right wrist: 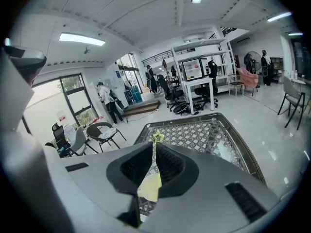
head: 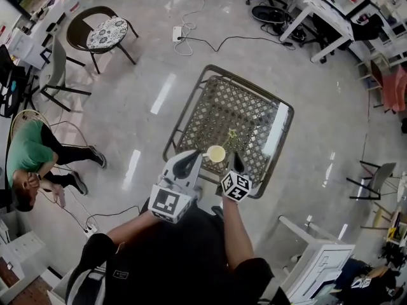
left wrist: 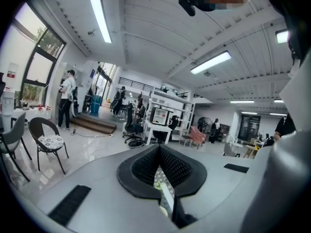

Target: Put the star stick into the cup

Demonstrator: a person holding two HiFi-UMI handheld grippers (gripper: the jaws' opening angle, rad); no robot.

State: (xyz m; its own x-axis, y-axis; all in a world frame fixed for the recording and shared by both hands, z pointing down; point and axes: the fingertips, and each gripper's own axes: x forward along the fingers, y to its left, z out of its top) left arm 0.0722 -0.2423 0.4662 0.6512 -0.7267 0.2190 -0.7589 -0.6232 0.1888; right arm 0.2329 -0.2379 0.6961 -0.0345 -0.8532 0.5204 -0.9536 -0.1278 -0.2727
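A pale yellow cup (head: pixel 216 153) stands near the front edge of the metal lattice table (head: pixel 191 103). My right gripper (head: pixel 236 162) is just right of the cup and shut on the thin green star stick (head: pixel 232 135). In the right gripper view the star (right wrist: pixel 157 137) pokes out past the closed tips of that gripper (right wrist: pixel 155 148), above the lattice table (right wrist: pixel 209 130). The cup (right wrist: pixel 150 187) shows through the gap below. My left gripper (head: pixel 193 157) sits just left of the cup. Its pads (left wrist: pixel 170 166) meet at the tip of the gripper (left wrist: pixel 159 148), with nothing between them.
The table stands on a glossy floor. A round-seat chair (head: pixel 105 33) is at the far left and cables (head: pixel 191 40) lie beyond the table. A seated person (head: pixel 32 154) is at the left, and a white cabinet (head: pixel 318 259) stands at the near right.
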